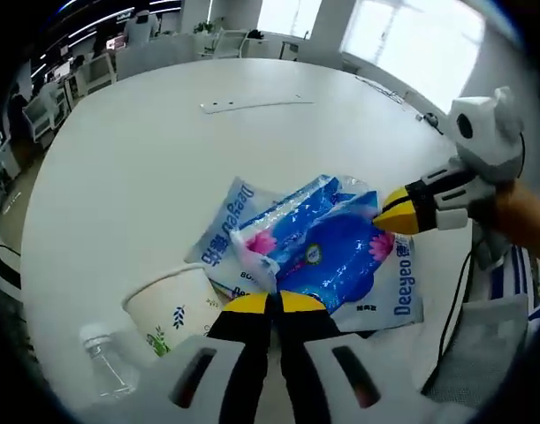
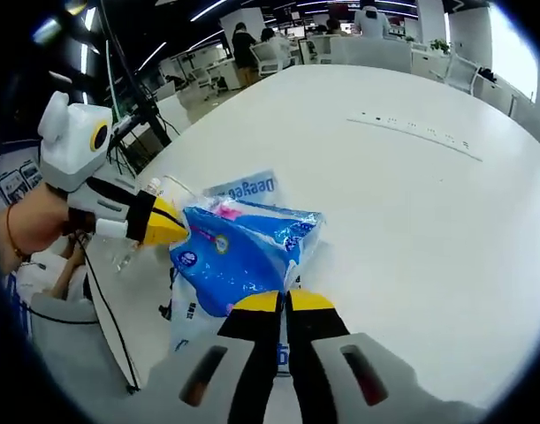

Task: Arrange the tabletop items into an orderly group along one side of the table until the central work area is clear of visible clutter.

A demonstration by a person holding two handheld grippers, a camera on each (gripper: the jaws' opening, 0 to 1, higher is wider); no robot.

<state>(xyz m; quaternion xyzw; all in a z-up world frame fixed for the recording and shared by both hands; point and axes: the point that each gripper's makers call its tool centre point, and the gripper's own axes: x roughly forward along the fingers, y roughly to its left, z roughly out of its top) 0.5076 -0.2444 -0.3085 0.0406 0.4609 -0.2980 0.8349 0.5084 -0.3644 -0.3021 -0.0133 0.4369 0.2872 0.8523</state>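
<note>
1. The left tool point(image 1: 270, 305) rose from the bottom of the left gripper view with its yellow-tipped jaws pressed together on the near edge of a blue tissue pack point(image 1: 327, 247); it was clenched on that pack.
2. The right tool point(image 2: 285, 305) in the right gripper view likewise had its jaws drawn tight, pinching the opposite edge of the same blue tissue pack point(image 2: 239, 252).
3. Each tool appeared in the other's view: the right tool point(image 1: 402, 212) came in from the right of the left gripper view, held by a person's hand point(image 1: 526, 216), its yellow tip touching the pack; the left tool point(image 2: 168, 223) came in from the left of the right gripper view, held by a hand point(image 2: 31, 221).
4. The blue tissue pack sat between the two tools, over a flat white-and-blue packet printed "Deeyeo" point(image 1: 398, 291), which lay on the white counter point(image 1: 163, 150).
5. A paper cup point(image 1: 172, 305) with a leaf print stood just beside the flat packet, at the lower left of the left gripper view.
6. A clear plastic bottle point(image 1: 106, 358) with a white cap lay near the cup, close to the counter's edge.
7. A long, thin white strip point(image 1: 256, 104) lay well apart from the group, farther across the counter; it also showed in the right gripper view point(image 2: 415, 131).
8. Office desks and chairs point(image 2: 278, 53) stood beyond the counter.
</note>
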